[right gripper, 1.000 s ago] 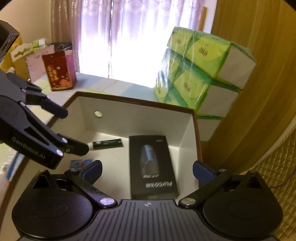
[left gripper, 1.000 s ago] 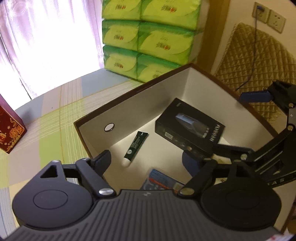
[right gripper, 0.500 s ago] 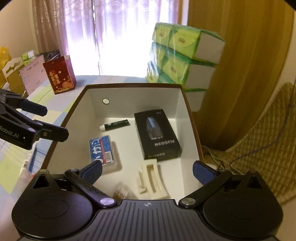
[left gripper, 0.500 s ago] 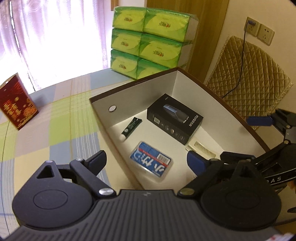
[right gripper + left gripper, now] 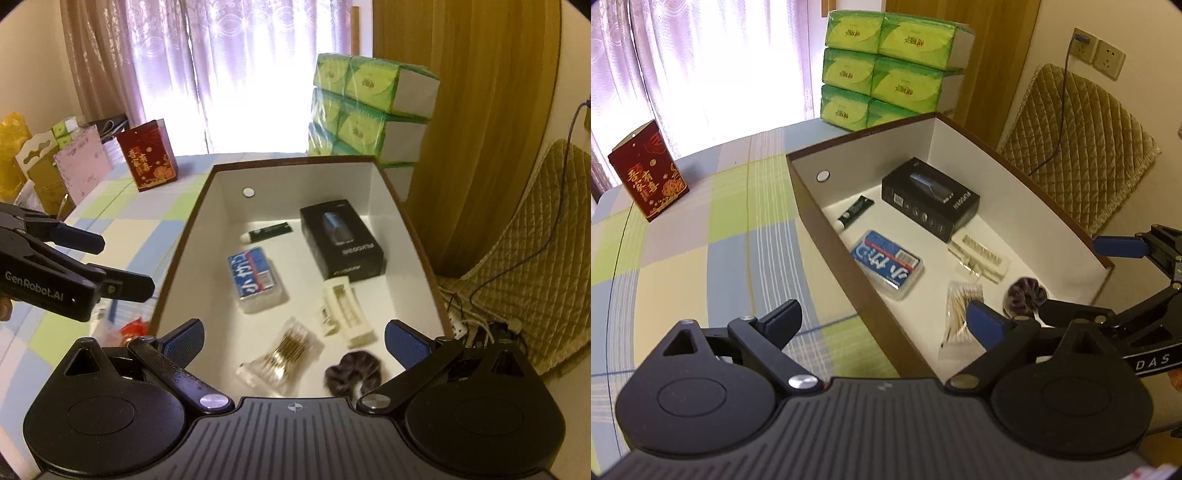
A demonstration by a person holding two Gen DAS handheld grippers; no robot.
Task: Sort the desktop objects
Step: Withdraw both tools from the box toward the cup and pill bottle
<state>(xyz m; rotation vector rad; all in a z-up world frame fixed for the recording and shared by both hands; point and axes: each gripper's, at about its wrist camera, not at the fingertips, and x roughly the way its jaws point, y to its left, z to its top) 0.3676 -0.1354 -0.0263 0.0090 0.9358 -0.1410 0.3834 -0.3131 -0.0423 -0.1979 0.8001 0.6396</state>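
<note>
Figure: both grippers poised above the sorting box. You are holding the left gripper (image 5: 882,325) over the box's near-left wall with its jaws wide apart and nothing between them. You are holding the right gripper (image 5: 293,338) over the near end of the box (image 5: 184,236), jaws likewise spread and empty; both tools are free, so neither is carrying a load.

The sorted objects are lying flat on the white floor of the box, apart from one another, probably so each stays reachable: the black carton (image 5: 341,240) toward the far right, the dark tube (image 5: 269,232) just left of it, the blue-labelled case (image 5: 253,273) in the middle, the cream clip (image 5: 345,306) beside the carton's near end, the packet of cotton swabs (image 5: 284,350) and the dark scrunchie (image 5: 352,373) nearest you.

A few small items (image 5: 125,328), blurred, are lying on the checked tablecloth (image 5: 701,240) outside the left wall; these are likely what remains to sort.
</note>
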